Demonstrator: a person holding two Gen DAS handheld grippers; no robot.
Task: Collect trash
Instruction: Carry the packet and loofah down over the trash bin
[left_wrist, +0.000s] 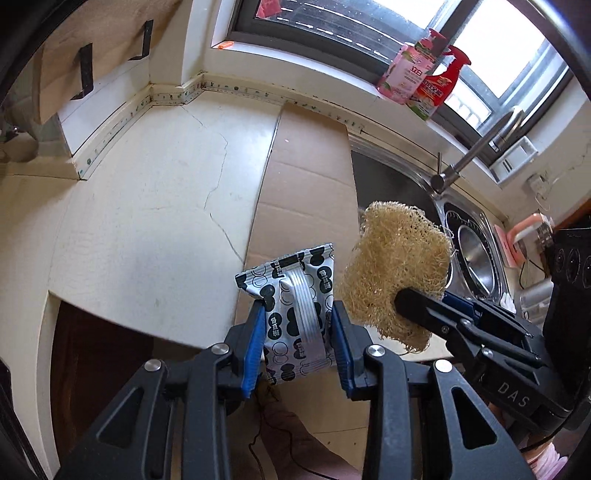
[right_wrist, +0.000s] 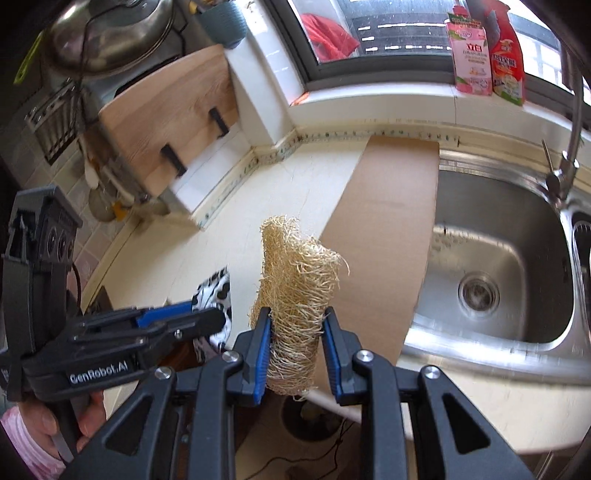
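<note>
Cream countertop (left_wrist: 147, 221) with a cardboard sheet (left_wrist: 310, 177) beside the steel sink (right_wrist: 491, 258). Both items are lifted off the counter. Left gripper (left_wrist: 299, 321) is closed on a black-and-white snack wrapper (left_wrist: 291, 306), pinched mid-pack. Right gripper (right_wrist: 295, 336) is clamped on a loofah scrubber (right_wrist: 295, 280), which is compressed. A bin seems to sit below, past the counter edge. Carry both level, keep the squeeze, release only once over it.

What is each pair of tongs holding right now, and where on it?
The left tongs are shut on the snack wrapper, pinching its lower half across the width. The right tongs are shut on the loofah scrubber, at its lower end.
</note>
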